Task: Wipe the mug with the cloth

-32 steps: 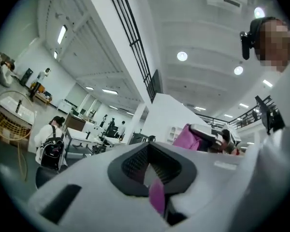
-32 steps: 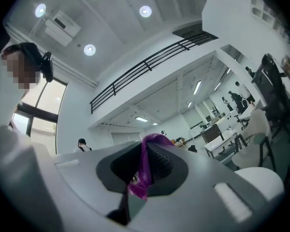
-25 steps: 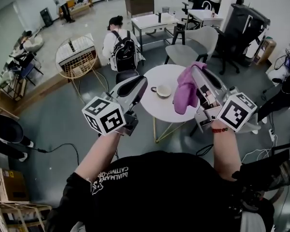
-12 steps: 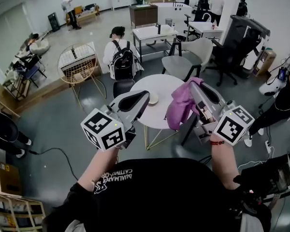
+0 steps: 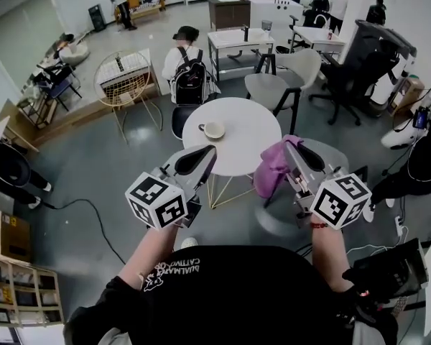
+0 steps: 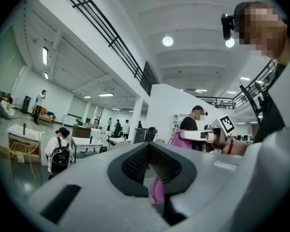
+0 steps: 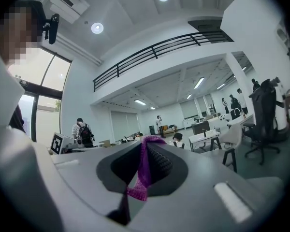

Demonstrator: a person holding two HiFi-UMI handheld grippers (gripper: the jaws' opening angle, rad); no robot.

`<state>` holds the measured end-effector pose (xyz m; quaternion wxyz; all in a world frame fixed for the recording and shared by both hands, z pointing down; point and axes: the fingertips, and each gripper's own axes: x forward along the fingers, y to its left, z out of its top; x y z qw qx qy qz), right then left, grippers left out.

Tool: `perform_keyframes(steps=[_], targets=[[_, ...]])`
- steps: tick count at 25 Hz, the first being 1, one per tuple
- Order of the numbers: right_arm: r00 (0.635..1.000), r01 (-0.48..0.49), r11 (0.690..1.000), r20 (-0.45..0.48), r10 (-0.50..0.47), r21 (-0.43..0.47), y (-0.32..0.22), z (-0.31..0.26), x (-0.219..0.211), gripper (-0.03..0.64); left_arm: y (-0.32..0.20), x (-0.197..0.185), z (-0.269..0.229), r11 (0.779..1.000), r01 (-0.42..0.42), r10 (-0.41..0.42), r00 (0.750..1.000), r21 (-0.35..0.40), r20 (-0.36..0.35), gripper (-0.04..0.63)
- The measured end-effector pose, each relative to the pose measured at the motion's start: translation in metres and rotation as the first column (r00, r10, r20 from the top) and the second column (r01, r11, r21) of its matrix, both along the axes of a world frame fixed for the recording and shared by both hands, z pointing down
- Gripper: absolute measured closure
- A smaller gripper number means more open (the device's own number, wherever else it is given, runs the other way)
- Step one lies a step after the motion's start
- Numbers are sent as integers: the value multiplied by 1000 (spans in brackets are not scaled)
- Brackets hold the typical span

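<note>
Right gripper [image 7: 144, 151]: clamped on a pink-purple knitted cloth [image 5: 271, 169]; one fold pinched between the jaws, the rest hanging loose beside them, probably to leave free fabric for rubbing.
Left gripper [image 5: 203, 157]: jaws pressed together, nothing gripped as far as the head view shows; a pink sliver [image 6: 157, 192] low in the gap, nature unclear; well apart from the cloth.
Mug: small white ceramic mug [image 5: 214, 130], upright on a round white table [image 5: 237, 146], towards the left of the top, handle to the left; untouched by either gripper.
Stance: both grippers raised side by side, short of the table and pointing towards it; likely an approach, with the left kept free to steady the mug and the right to bring the cloth.
Progress: wiping not yet begun, cloth and mug well apart.
Count: two grippers, one cloth, one mug, one round table.
</note>
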<state>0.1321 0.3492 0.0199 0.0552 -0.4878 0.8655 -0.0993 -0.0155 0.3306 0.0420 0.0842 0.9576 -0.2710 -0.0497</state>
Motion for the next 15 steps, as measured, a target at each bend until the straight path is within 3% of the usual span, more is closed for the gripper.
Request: perform_keyframes(steps=[4,15], targets=[[1000,8,999,-15,-8,-46,16,23,32,592,25,22,14,999,42,-42,999,-17,13,598],[997,46,995,-55,-50,-85,34,57,62,594,64,48,45,988,128,-122,990,-84,77,598]])
